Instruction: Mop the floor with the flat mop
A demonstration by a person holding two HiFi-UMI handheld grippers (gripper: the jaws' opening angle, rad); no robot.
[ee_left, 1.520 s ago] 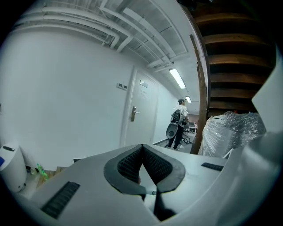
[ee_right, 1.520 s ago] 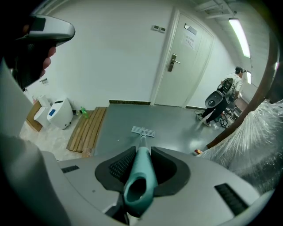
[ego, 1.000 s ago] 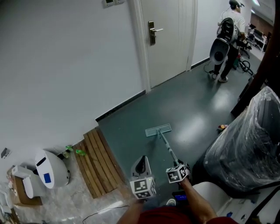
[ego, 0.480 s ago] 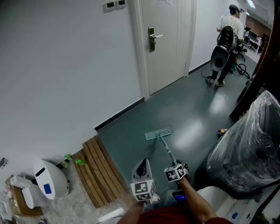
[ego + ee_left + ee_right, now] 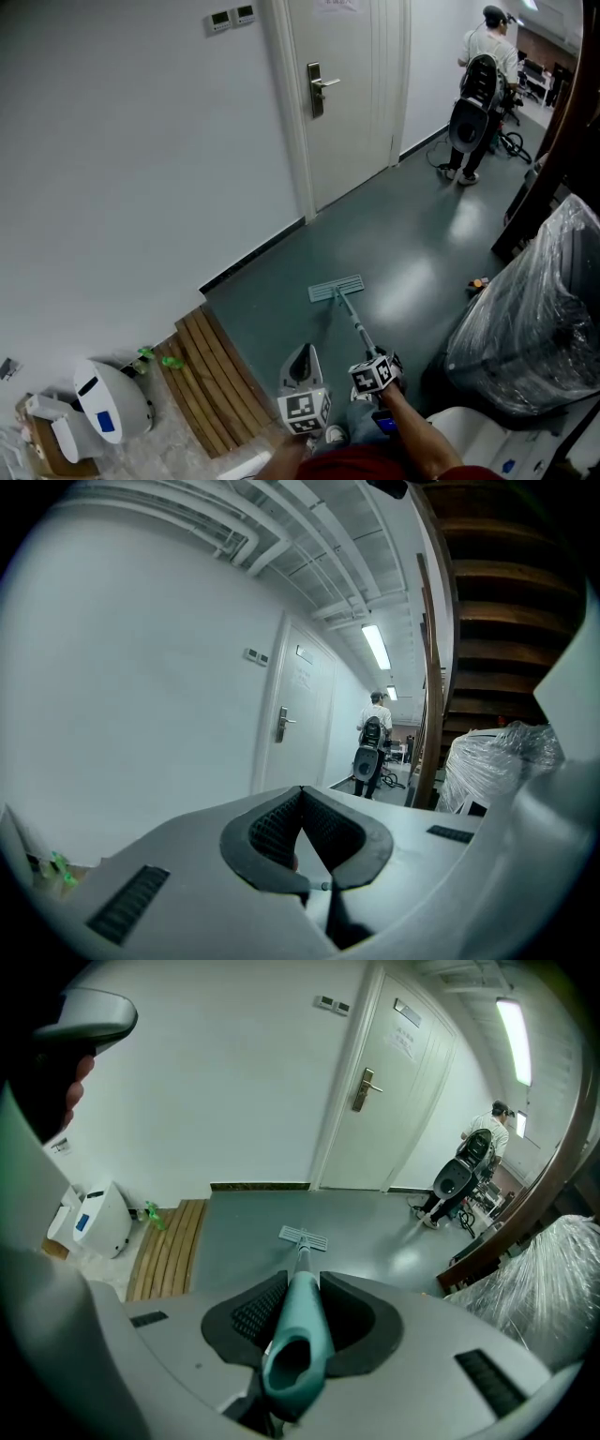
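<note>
The flat mop head (image 5: 337, 288) lies flat on the grey floor (image 5: 403, 234), and its thin pole (image 5: 354, 323) slants back toward me. In the right gripper view the teal mop handle (image 5: 300, 1335) runs between the jaws, and the mop head (image 5: 304, 1237) shows beyond on the floor. My right gripper (image 5: 371, 368) is shut on that handle. To its left my left gripper (image 5: 301, 364) is shut with nothing between its pads (image 5: 302, 836), pointing up at the wall and the door (image 5: 295, 719).
A wooden slat mat (image 5: 211, 375) lies left of the mop. A white appliance (image 5: 111, 403) sits at the far left. A plastic-wrapped bulk (image 5: 539, 309) fills the right side. A person (image 5: 483, 84) stands far down the corridor beside a closed white door (image 5: 342, 84).
The mop head has shifted slightly farther from me along the floor. The head view has tilted, so the mat and white appliance sit lower in the picture.
</note>
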